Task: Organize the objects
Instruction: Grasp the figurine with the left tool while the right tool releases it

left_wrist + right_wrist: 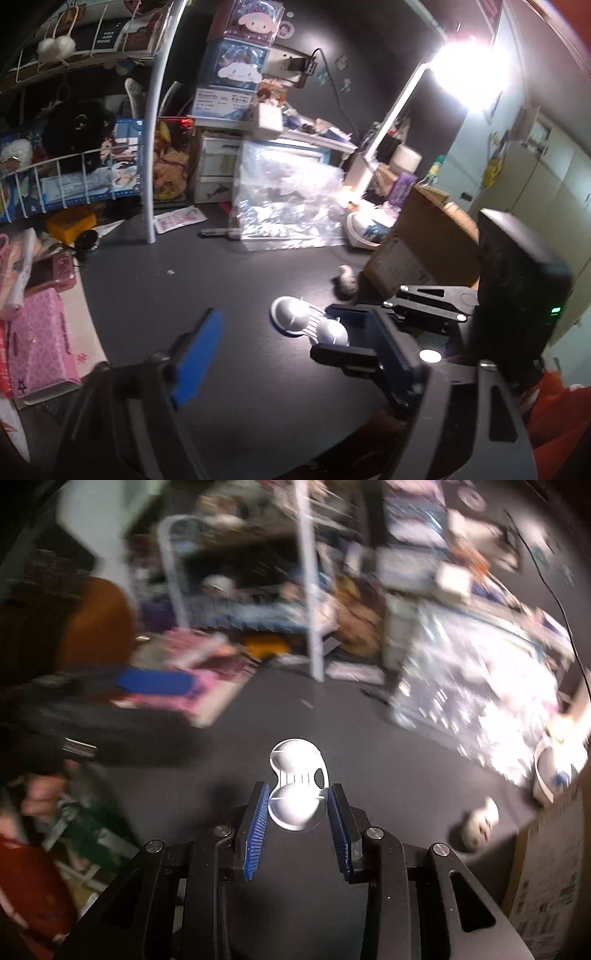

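Note:
A clear plastic two-dome tray point(297, 786) lies on the dark desk point(332, 716). My right gripper point(297, 797) is open, its blue pads point(256, 834) on either side of the tray's near dome, not pressing it. In the left wrist view the same tray point(306, 321) lies just ahead of the right gripper's blue pad point(384, 350). My left gripper point(280, 332) is open and empty, its left blue pad point(199, 358) well apart from the tray. A small grey-white figure point(347, 282) lies near a cardboard box.
A cardboard box point(417, 251) stands at the right. A clear plastic bag point(288, 199) and a lit desk lamp point(373, 147) are behind. A wire shelf point(70, 166) with toys and a white post point(151, 147) are at the left, pink boxes point(40, 343) below.

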`<state>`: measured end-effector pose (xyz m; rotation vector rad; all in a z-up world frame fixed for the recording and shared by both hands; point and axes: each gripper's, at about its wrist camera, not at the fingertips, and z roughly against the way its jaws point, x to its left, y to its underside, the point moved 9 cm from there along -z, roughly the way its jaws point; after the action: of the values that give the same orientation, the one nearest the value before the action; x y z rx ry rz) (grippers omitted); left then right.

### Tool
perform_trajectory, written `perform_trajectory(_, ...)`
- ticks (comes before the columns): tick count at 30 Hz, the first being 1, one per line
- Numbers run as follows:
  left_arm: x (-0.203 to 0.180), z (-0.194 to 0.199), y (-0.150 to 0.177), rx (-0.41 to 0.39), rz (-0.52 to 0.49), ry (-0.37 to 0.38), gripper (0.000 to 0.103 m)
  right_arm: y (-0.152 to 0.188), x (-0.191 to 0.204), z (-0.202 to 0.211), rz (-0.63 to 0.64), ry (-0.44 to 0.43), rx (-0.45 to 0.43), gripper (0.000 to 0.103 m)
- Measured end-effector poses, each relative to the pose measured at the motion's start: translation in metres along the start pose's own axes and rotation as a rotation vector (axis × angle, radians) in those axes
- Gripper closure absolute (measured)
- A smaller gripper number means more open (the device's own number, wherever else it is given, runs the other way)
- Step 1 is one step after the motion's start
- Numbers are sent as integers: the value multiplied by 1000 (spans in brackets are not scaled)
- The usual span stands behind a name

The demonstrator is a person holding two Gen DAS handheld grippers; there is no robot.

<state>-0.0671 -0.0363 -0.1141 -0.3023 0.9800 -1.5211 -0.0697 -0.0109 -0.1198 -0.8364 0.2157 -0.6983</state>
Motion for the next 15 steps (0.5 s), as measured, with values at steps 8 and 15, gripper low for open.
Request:
perform_trajectory(8,-32,12,-34,-42,-15,104,54,-39,17,53,127,-23,-97,75)
perform_trajectory(15,-83,-3,-70,-41,-99,148,67,-47,-19,96,118,20,-132,75)
